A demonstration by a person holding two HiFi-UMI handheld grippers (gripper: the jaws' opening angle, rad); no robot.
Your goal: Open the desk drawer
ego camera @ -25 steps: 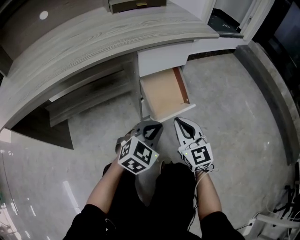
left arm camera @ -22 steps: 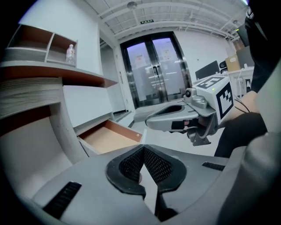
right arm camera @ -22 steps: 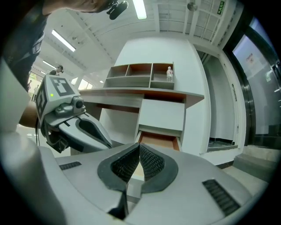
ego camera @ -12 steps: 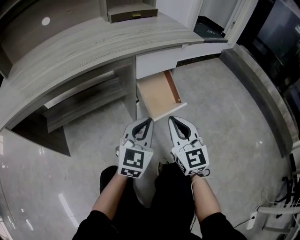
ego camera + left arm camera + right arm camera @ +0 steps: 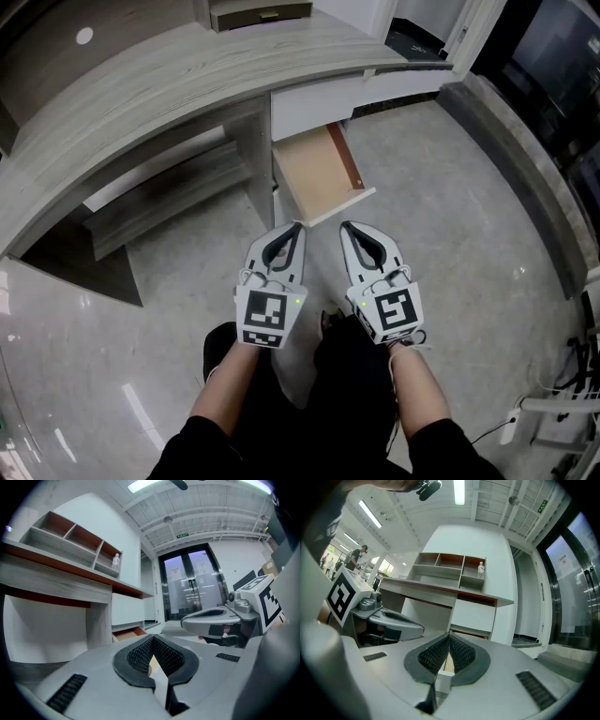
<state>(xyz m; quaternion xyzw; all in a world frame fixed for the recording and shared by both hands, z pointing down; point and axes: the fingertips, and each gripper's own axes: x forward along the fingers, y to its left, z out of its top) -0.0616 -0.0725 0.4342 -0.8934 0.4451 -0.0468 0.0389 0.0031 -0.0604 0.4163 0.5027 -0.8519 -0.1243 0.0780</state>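
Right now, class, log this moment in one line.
drawer: open | left hand-held gripper: shut, empty | right hand-held gripper: shut, empty

A polished grey floor [image 5: 450,206] is gleaming before the curved wood-grain desk [image 5: 169,84]; shelf cubbies [image 5: 450,569] are sitting above it, glass doors [image 5: 190,585] standing beyond it.

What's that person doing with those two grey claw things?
A person holds a gripper in each hand, facing a grey wood-grain desk. Its light brown drawer is already pulled out and looks empty. The left gripper and right gripper are both shut, hold nothing, and hover near the drawer without touching it.
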